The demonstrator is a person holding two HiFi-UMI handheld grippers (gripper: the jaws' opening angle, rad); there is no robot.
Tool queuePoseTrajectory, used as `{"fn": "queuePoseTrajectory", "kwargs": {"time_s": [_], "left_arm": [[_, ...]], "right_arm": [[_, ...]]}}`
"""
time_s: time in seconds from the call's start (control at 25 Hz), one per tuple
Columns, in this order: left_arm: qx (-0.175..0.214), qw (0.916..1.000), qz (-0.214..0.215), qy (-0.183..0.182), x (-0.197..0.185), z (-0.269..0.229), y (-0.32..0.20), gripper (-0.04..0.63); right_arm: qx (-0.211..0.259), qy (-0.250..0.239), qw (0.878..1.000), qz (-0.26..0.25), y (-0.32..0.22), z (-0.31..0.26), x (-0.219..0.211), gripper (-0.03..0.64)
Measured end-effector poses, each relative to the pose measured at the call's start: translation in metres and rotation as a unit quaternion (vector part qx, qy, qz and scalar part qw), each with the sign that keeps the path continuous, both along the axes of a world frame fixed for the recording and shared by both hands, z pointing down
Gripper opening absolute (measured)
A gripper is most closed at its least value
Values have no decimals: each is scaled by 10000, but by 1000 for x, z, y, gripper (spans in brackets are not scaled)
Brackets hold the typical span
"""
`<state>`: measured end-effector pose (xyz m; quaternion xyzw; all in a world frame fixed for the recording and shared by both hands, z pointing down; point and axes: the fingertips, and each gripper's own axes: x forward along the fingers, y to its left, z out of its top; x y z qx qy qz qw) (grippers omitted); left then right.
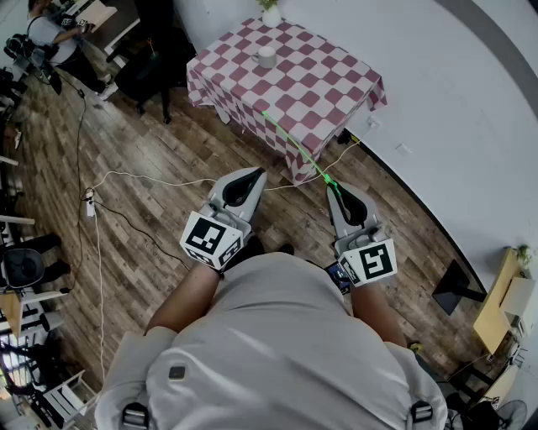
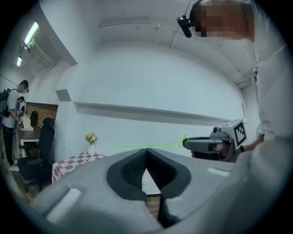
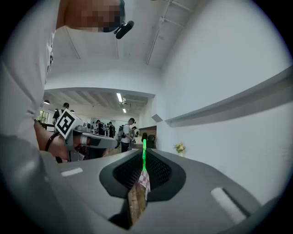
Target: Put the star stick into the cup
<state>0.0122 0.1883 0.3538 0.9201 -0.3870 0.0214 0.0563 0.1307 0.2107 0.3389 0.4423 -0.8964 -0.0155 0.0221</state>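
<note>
A thin green star stick (image 1: 296, 148) is clamped in my right gripper (image 1: 336, 188), which is shut on it. The stick reaches forward over the wood floor toward the checkered table (image 1: 311, 84). A small pale cup (image 1: 266, 57) stands on that table, far ahead of both grippers. In the right gripper view the stick (image 3: 144, 156) rises from between the closed jaws. My left gripper (image 1: 251, 175) hangs beside the right one, shut with nothing in it. From the left gripper view the stick (image 2: 146, 147) runs sideways, its star end against the right gripper (image 2: 187, 143).
A white vase with flowers (image 1: 271, 13) stands at the table's far edge. Cables (image 1: 151, 180) trail across the wood floor. A black chair (image 1: 143, 71) sits left of the table and a curved white wall (image 1: 437, 101) lies to the right. People stand at the far left.
</note>
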Motion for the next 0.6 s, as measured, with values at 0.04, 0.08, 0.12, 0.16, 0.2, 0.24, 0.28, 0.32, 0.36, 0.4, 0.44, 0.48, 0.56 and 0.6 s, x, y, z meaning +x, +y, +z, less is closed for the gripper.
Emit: {"fn": "queuePoseTrajectory", "kwargs": {"time_s": [0.04, 0.08, 0.12, 0.16, 0.2, 0.24, 0.28, 0.32, 0.36, 0.4, 0.44, 0.48, 0.56, 0.6], "left_arm": [[-9, 10000, -1, 2, -1, 1, 0, 5], [-19, 10000, -2, 5, -2, 1, -1, 5], [-28, 10000, -5, 8, -3, 2, -1, 5], [-37, 10000, -11, 9, -5, 2, -2, 5], [-45, 10000, -18, 5, -7, 3, -3, 5], [-52, 10000, -27, 0, -9, 4, -3, 5], [-61, 10000, -34, 0, -10, 5, -4, 5], [-70, 10000, -37, 9, -12, 6, -5, 5], [-78, 10000, -39, 21, -13, 6, -6, 5], [-81, 10000, -39, 28, -15, 6, -7, 5], [-81, 10000, -41, 32, -18, 7, -8, 5], [-80, 10000, -46, 37, -21, 7, -10, 5], [-83, 9999, -65, 55, -28, 7, -14, 5], [-86, 9999, -78, 65, -31, 8, -17, 5]], "right_arm": [[-11, 1, 10000, 1, 0, 0, -1, 28], [-20, 1, 10000, 2, -1, 0, -2, 28], [-24, -3, 10000, -1, -1, 0, -3, 28], [-25, -8, 10000, -5, -2, 0, -4, 28], [-24, -8, 10000, -8, -3, 0, -6, 28], [-24, 6, 10000, -6, -3, 0, -7, 28], [-25, 23, 10000, -1, -4, 1, -8, 28], [-29, 36, 10000, 1, -5, 2, -9, 28], [-33, 42, 10000, 1, -6, 2, -11, 28], [-37, 47, 10000, -1, -8, 3, -13, 28], [-41, 51, 10000, -2, -9, 3, -15, 28], [-46, 55, 10000, 0, -11, 3, -17, 28], [-56, 53, 10000, 10, -16, 3, -22, 28], [-61, 41, 10000, 14, -19, 3, -24, 28]]}}
